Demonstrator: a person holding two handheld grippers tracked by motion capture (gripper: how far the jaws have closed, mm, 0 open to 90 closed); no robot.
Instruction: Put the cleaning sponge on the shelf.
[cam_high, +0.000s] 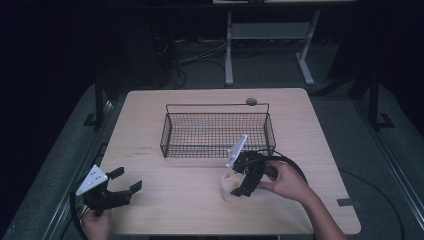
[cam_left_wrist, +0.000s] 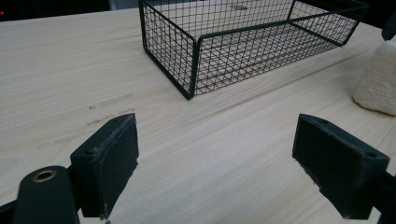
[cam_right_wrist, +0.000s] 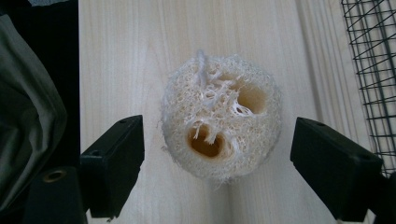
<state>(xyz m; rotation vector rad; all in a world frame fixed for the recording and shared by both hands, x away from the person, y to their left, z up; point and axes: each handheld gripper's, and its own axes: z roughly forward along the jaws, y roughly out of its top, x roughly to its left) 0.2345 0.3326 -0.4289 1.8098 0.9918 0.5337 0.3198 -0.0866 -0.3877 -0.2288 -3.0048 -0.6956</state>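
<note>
beige round loofah sponge (cam_right_wrist: 221, 119) sits between wide-open right gripper (cam_right_wrist: 219, 161) jaws, ungrasped; next: close. left gripper (cam_left_wrist: 217, 163) open, empty, at 7 o'clock.

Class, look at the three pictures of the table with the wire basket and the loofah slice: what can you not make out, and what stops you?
- High view: most of the loofah slice, covered by the right claw.
- Left gripper view: the loofah is cut off by the right edge.
- Right gripper view: the wire basket is cut by the right edge.
- High view: the small round disc behind the basket is too small to identify.
</note>
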